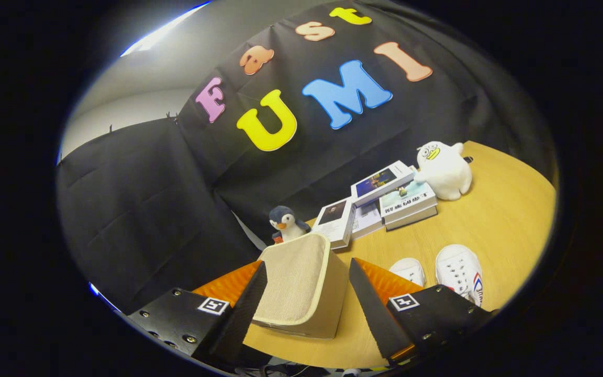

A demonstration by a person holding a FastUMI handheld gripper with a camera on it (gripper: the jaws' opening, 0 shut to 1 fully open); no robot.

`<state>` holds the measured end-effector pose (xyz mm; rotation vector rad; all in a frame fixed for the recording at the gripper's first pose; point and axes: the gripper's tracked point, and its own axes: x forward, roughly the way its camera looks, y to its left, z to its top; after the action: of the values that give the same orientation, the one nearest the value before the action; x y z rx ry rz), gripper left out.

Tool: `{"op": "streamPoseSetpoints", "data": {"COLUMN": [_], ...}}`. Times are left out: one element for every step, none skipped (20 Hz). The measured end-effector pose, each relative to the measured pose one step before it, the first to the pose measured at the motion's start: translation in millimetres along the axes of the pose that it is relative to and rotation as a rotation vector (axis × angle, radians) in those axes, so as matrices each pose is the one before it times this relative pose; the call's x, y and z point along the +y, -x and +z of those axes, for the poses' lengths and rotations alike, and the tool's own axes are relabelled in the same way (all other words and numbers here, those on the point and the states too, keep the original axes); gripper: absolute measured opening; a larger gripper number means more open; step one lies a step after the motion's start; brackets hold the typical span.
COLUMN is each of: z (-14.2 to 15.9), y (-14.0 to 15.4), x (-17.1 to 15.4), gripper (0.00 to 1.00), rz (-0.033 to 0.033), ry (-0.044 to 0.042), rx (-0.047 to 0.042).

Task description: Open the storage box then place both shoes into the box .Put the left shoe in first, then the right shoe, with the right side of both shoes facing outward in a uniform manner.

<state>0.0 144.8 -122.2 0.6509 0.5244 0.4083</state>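
Note:
A beige storage box (301, 285) with a woven fabric lid stands on the wooden table (490, 220), tilted in my slanted view. Its lid lies down flat. My gripper (308, 264) is open, and the box sits in the gap between the two fingers. The left finger runs close along the box's side; the right finger stands a little apart from it. Two white lace-up shoes rest on the table beyond the right finger. The nearer shoe (409, 270) is half hidden by that finger. The other shoe (458, 272) shows red and blue stripes on its side.
A small penguin plush (287, 222) sits just behind the box. Several books (380, 201) lie stacked and fanned farther back, with a white duck plush (444, 168) beside them. Black cloth walls close the booth behind the table.

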Motion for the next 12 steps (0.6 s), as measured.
{"op": "streamPoseSetpoints", "data": {"z": [-7.16,-4.43,-5.55,-7.39,-5.29,-4.26,-5.61,-4.44,-6.13,-4.94,-5.21,-4.74], "y": [-2.90,-3.80,-2.88,-4.22,-3.85,-3.74,-3.40,-4.04,-3.97,-4.51,-4.01,-4.52], "x": [0.15,-0.84,-0.63,1.28,2.07,0.36,0.79,-0.60,-2.36,-2.03,0.20,-0.98], "gripper": [0.96,0.96,0.96,0.96,0.96,0.96,0.96,0.96,0.96,0.96,0.96,0.96], "rz": [0.00479,0.00610,0.00939,0.01382,0.01556,0.01556,0.01629,0.01027,0.00466,0.00362,0.00717,0.00740], "ry": [-0.02442,-0.02436,-0.02654,-0.03242,-0.03813,-0.03901,-0.03461,-0.02596,-0.01819,-0.01552,-0.01726,-0.02306], "rx": [0.01814,0.01620,0.01797,0.01763,0.01469,0.01428,0.01382,0.01473,0.01766,0.02058,0.01746,0.01685]}}
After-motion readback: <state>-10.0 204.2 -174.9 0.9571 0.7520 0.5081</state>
